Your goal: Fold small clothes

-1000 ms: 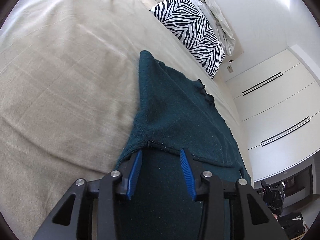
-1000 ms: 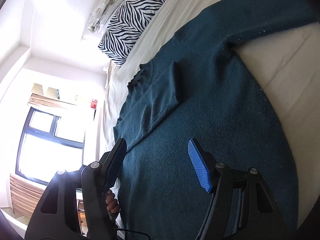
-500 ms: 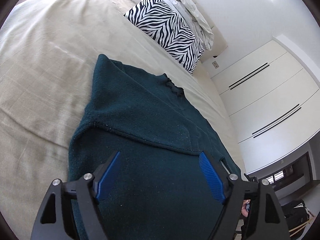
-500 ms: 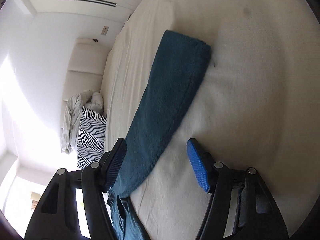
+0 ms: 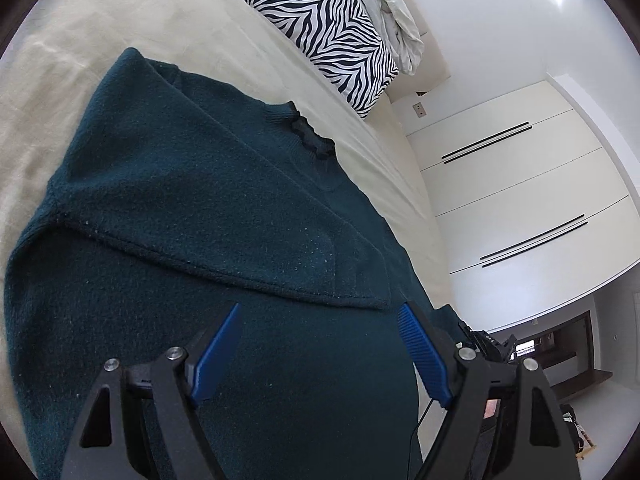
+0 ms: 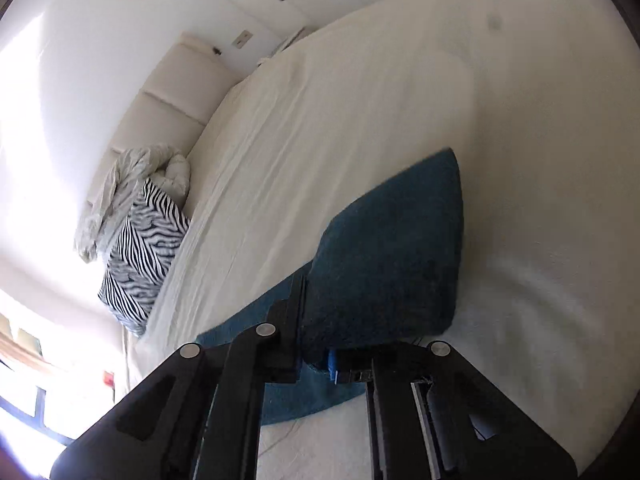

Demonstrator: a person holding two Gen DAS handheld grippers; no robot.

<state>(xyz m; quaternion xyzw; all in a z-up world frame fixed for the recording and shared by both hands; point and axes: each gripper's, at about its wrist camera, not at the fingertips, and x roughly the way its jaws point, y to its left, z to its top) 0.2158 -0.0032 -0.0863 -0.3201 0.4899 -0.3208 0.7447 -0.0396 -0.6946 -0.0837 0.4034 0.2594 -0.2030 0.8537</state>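
Observation:
A dark teal knit sweater (image 5: 200,208) lies flat on the beige bed (image 5: 120,20), one sleeve folded across its chest. My left gripper (image 5: 320,344) hovers open and empty just above the sweater's lower body. In the right wrist view my right gripper (image 6: 316,344) is shut on the sweater's other sleeve (image 6: 392,248) near its base; the cuff end sticks out ahead over the sheet. The right fingertips are mostly hidden by the cloth.
A zebra-striped pillow (image 5: 332,28) and a crumpled pale blanket (image 5: 392,20) lie at the head of the bed. White wardrobe doors (image 5: 512,184) stand beyond the far side. A window (image 6: 24,412) is at the lower left of the right wrist view.
My right gripper swung from over the sweater body to the outstretched sleeve and closed on it. My left gripper opened wide, letting go of the folded sleeve edge, and drew back.

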